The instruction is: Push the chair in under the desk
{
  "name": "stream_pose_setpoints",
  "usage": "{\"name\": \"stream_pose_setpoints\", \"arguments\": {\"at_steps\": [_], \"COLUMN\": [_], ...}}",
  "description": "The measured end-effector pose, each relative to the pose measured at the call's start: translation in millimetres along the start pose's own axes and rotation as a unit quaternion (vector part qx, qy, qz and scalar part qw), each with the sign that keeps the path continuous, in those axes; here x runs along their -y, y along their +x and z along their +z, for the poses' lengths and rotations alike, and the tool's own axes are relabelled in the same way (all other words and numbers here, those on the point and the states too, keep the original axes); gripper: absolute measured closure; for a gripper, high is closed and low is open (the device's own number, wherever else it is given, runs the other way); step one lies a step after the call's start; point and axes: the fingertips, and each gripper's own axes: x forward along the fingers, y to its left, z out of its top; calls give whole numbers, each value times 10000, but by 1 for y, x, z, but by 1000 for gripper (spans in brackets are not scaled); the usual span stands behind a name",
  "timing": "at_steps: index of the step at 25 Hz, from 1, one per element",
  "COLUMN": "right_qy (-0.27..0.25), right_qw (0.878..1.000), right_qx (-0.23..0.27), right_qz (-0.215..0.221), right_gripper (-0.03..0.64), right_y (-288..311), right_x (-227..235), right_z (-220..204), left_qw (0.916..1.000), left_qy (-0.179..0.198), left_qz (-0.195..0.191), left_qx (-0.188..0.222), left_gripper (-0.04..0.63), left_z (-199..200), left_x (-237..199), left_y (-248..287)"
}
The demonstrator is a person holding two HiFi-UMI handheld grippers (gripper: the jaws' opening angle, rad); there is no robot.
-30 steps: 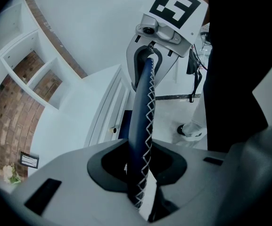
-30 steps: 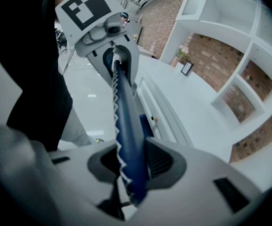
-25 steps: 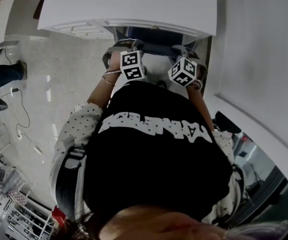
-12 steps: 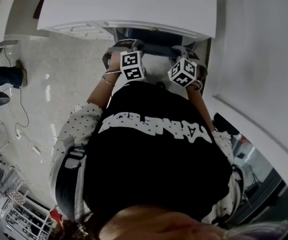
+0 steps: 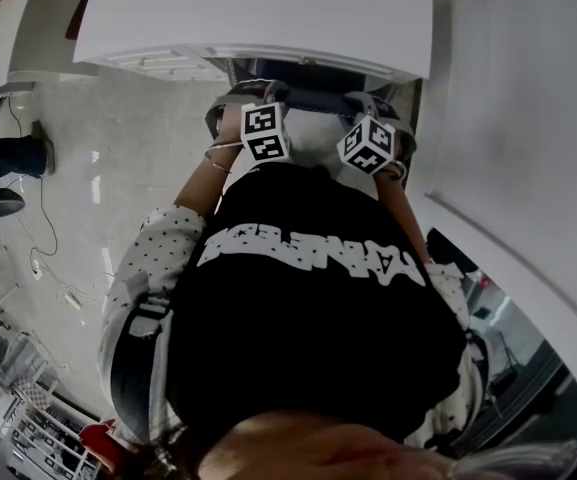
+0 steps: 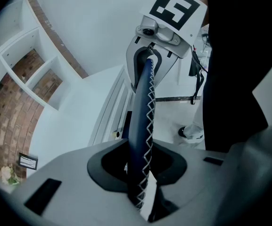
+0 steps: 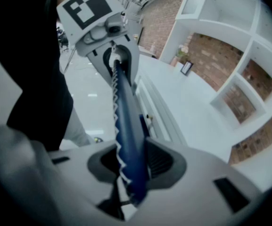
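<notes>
Left claw [image 6: 141,167] and right claw [image 7: 132,166], half-closed, clamp the stitched edge of the chair [image 6: 143,102].

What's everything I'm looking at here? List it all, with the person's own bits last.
desk: one, white, ahead of the person
chair: one, dark blue with white zigzag stitching, its back edge between both claws
shelves: one unit, white with brick behind, beyond the desk
frame: one, dark, on the white top by the shelves
floor: one, pale grey, glossy, left of the person
cables: a few, dark, on the floor at left
bystander's leg: one, dark trousers, far left edge
shirt: one, black with white print, on the person
left claw: one, grey, shut on the chair
right claw: one, grey, shut on the chair
</notes>
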Motion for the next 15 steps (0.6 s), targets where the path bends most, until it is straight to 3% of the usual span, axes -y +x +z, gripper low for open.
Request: {"name": "stream_pose_setpoints", "arguments": {"at_steps": [15], "right_qy": [-33], "right_qw": [10000], "right_qx": [11], "right_qz": [20], "right_gripper": [491], "right_y": [3], "right_x": [11], "right_z": [-7], "left_qw": [10000], "left_qy": [-16], "left_qz": [-46], "left_qx": [34], "left_gripper": [471], "left_z": [8], "left_x": [-7], "left_y": [9]}}
